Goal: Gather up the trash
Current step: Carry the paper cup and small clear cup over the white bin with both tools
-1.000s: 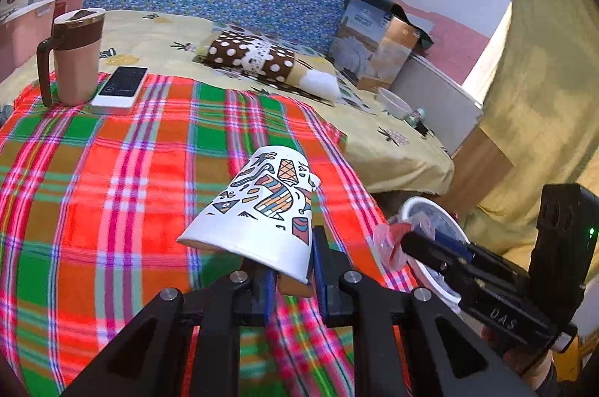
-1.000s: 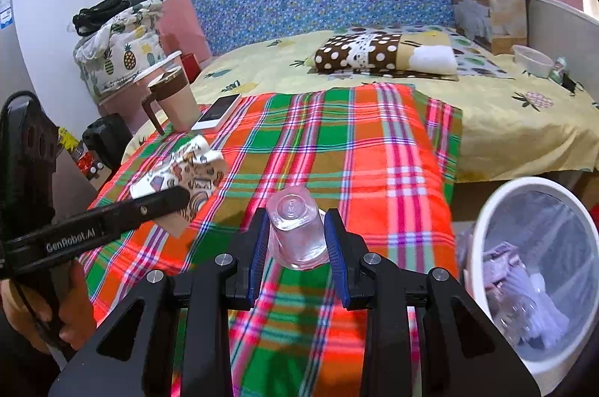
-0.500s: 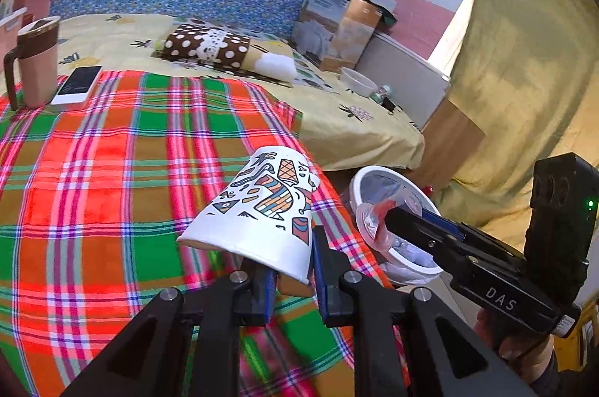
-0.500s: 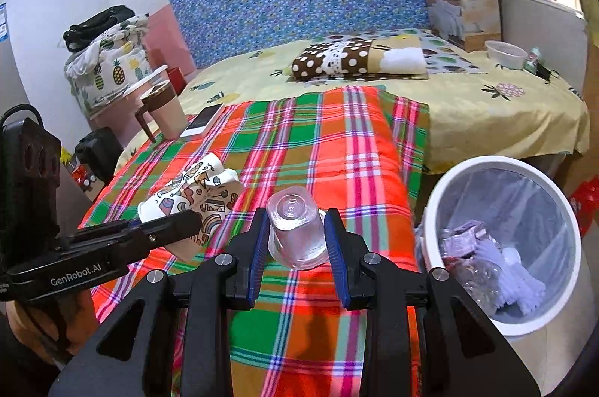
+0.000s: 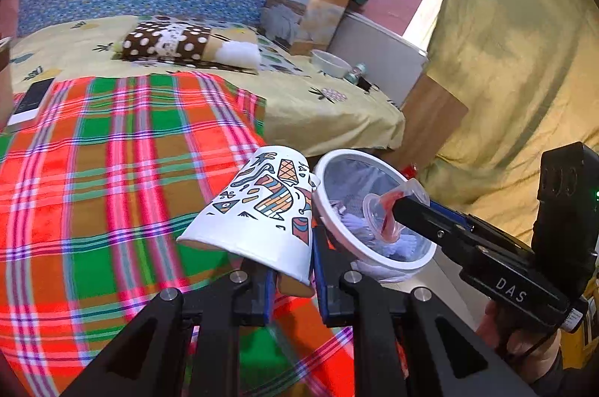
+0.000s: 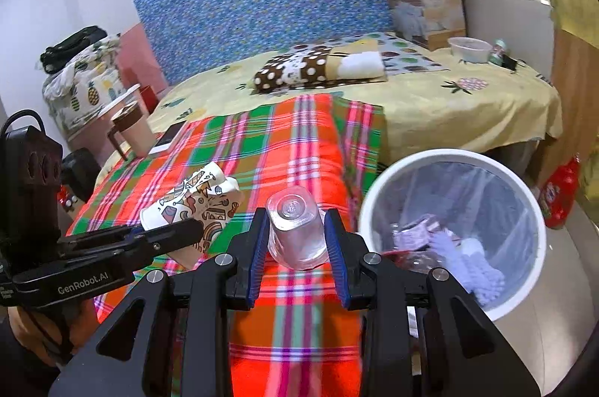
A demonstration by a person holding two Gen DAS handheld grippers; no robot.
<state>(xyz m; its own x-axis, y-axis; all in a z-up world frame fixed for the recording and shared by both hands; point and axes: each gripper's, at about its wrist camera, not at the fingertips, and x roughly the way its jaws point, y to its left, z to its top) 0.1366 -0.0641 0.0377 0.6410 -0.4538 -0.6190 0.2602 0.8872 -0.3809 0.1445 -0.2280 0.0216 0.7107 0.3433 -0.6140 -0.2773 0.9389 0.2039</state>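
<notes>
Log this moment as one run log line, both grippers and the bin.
left gripper: shut on paper cup | right gripper: shut on clear plastic cup | trash bin: beside bed, holds trash

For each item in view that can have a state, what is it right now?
Left tool: shut on paper cup.
Paper cup: tipped on its side, lifted off the blanket.
Right tool: shut on clear plastic cup.
Clear plastic cup: base facing away.
Trash bin: open, lined, partly filled.
Mug: upright, lidded.

Patterned paper cup (image 5: 262,210) tilted, clear plastic cup (image 6: 297,232) inverted, lined white bin (image 6: 522,195) part-filled.
</notes>
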